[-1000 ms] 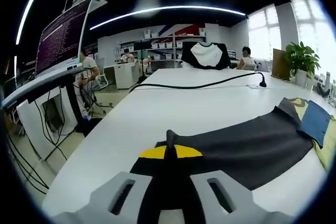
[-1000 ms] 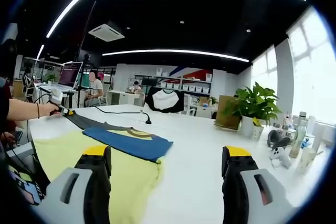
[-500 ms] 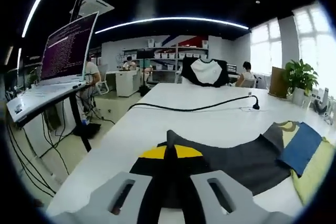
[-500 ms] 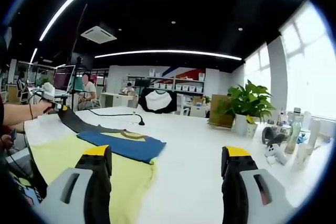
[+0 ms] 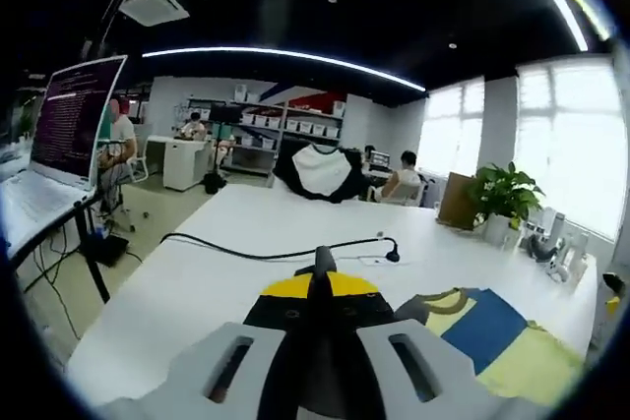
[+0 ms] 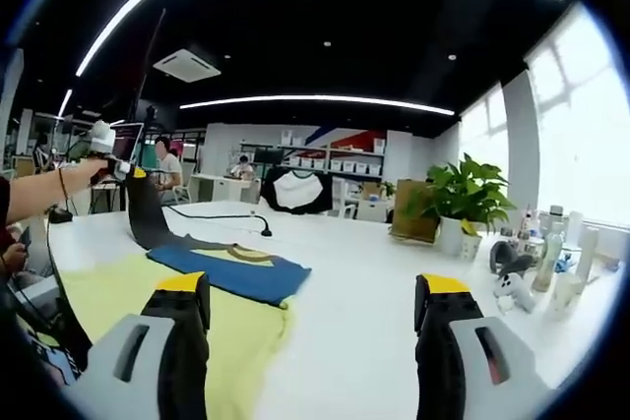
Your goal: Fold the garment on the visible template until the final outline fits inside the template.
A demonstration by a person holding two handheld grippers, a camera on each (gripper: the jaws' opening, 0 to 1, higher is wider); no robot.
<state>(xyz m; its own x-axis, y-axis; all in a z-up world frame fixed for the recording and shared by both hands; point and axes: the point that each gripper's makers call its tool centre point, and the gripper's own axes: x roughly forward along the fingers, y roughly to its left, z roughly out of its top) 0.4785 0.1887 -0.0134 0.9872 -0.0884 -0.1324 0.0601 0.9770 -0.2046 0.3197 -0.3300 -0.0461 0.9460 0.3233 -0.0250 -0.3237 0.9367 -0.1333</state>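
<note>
Left gripper [image 5: 317, 287]: jaws closed on the dark sleeve [image 5: 325, 341] of the garment, pinched at 6 o'clock in the left gripper view; in the right gripper view it holds the sleeve lifted off the tabletop at 9 o'clock.
Right gripper [image 6: 310, 317]: jaws spread wide, holding nothing, above the white tabletop [image 6: 394, 282].
Garment [image 6: 231, 272]: yellow, blue and dark cloth lies on the tabletop at 8 o'clock, right gripper view.
Background: black cable [image 5: 276, 253], potted plant [image 6: 463, 199].

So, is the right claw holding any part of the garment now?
No, the right claw stands open and empty above the table, beside the garment.
</note>
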